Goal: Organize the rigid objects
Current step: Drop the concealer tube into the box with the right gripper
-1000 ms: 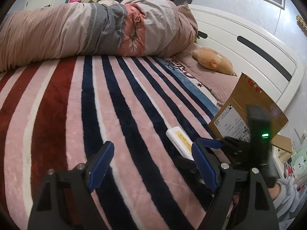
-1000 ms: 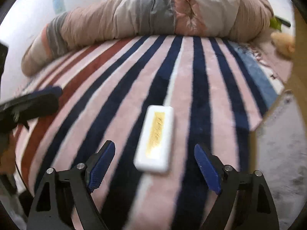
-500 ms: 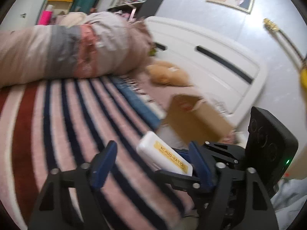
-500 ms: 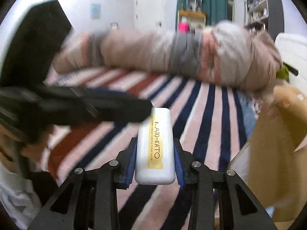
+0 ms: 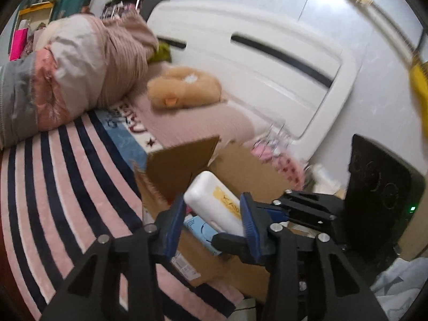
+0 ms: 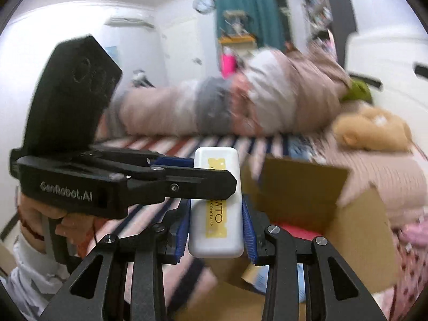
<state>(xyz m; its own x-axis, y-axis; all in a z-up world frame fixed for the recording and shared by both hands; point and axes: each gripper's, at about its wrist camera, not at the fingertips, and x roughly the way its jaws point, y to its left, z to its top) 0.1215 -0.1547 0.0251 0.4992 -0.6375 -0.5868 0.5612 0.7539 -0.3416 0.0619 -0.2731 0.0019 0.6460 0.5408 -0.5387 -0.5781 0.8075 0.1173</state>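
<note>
My right gripper (image 6: pixel 216 230) is shut on a white box with a yellow label (image 6: pixel 216 214) and holds it in the air beside an open cardboard box (image 6: pixel 358 222). In the left wrist view the white box (image 5: pixel 214 203) sits between my left gripper's (image 5: pixel 212 220) open blue pads (image 5: pixel 175 222), over the cardboard box (image 5: pixel 240 171). The right gripper (image 5: pixel 307 211) holds it from the right there. My left gripper (image 6: pixel 187 176) crosses in front of the white box in the right wrist view. Several items lie inside the cardboard box.
The striped blanket (image 5: pixel 67 187) covers the bed to the left. A rolled quilt (image 5: pixel 67 75) and a tan plush toy (image 5: pixel 184 91) lie at the back. The white headboard (image 5: pixel 267 61) stands behind the box.
My right gripper closed on the white box, lifted it off the blanket and carried it to the cardboard box. My left gripper swung right toward the box and narrowed around the white box.
</note>
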